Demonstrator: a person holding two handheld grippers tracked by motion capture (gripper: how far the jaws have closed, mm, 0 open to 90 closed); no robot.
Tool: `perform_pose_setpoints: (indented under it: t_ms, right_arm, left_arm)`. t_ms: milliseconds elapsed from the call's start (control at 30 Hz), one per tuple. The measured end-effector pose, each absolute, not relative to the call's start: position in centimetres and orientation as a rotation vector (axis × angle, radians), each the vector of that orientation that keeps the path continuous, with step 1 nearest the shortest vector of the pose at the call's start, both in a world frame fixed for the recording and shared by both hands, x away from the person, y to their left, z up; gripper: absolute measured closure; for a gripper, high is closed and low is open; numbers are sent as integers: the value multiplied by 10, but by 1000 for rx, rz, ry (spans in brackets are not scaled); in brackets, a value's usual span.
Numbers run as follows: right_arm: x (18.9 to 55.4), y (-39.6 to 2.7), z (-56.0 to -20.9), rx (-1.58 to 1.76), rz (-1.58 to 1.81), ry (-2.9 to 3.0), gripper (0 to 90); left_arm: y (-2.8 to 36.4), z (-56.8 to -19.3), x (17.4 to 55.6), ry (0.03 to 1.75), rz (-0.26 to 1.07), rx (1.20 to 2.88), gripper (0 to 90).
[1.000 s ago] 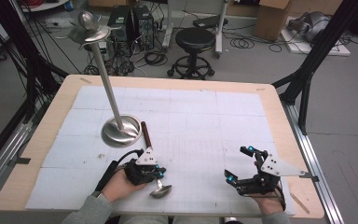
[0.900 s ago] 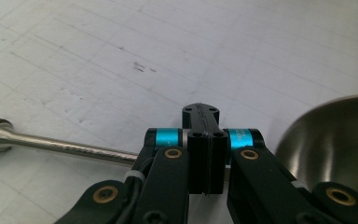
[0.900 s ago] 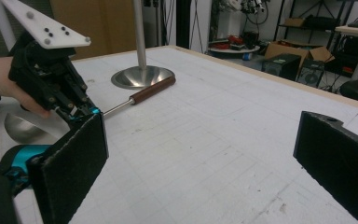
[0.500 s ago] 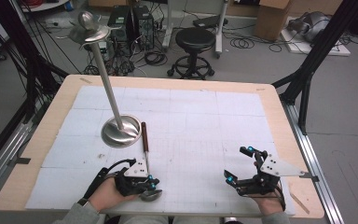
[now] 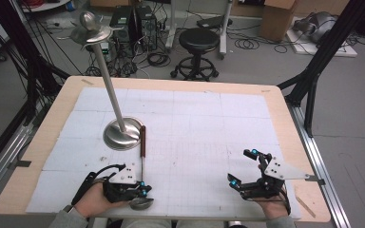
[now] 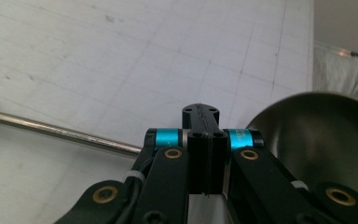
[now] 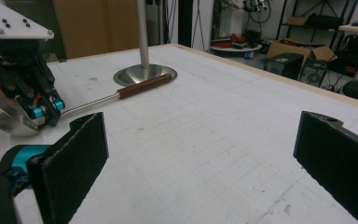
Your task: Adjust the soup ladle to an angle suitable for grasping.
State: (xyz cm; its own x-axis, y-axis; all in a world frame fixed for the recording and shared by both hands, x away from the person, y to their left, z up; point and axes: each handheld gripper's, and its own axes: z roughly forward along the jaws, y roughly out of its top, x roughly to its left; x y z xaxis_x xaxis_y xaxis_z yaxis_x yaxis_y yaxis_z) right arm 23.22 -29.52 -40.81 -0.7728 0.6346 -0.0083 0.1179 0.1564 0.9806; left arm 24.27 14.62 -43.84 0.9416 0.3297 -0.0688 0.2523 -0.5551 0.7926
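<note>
A steel ladle (image 5: 142, 161) with a brown wooden handle (image 7: 144, 85) lies on the white mat, its handle end beside the stand's round base (image 5: 122, 133). The ladle's bowl (image 6: 317, 140) is at the table's near edge. My left gripper (image 5: 144, 190) is shut on the thin shaft right where it meets the bowl; in the left gripper view the jaws stand pressed together, with the shaft (image 6: 60, 131) running off to the left. My right gripper (image 5: 242, 166) rests at the near right, jaws wide apart and nothing between them (image 7: 205, 158). The left gripper (image 7: 44, 112) also shows there.
A tall steel stand (image 5: 109, 80) rises from its base at the mat's left middle, topped by a disc with hooks. The wooden table rim (image 5: 285, 118) frames the mat. Beyond the table are a black stool (image 5: 197, 42), cables and boxes.
My left hand has moved left and toward the near edge, carrying the ladle's bowl end with it. The handle end stays by the stand base, so the ladle has swung. The right gripper is unmoved.
</note>
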Motion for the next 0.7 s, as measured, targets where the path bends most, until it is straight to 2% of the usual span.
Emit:
perform_pose_setpoints:
  t_ms: [333, 567, 700]
  right_arm:
    - [233, -293, -409, 717, 1650, 2038, 18]
    - [234, -293, -410, 714, 1648, 2046, 18]
    - [234, -292, -410, 707, 1651, 2046, 18]
  left_arm:
    - [173, -431, 281, 681, 324, 2081, 898]
    - [181, -439, 301, 816, 382, 2061, 898]
    - [177, -444, 305, 816, 369, 2078, 898]
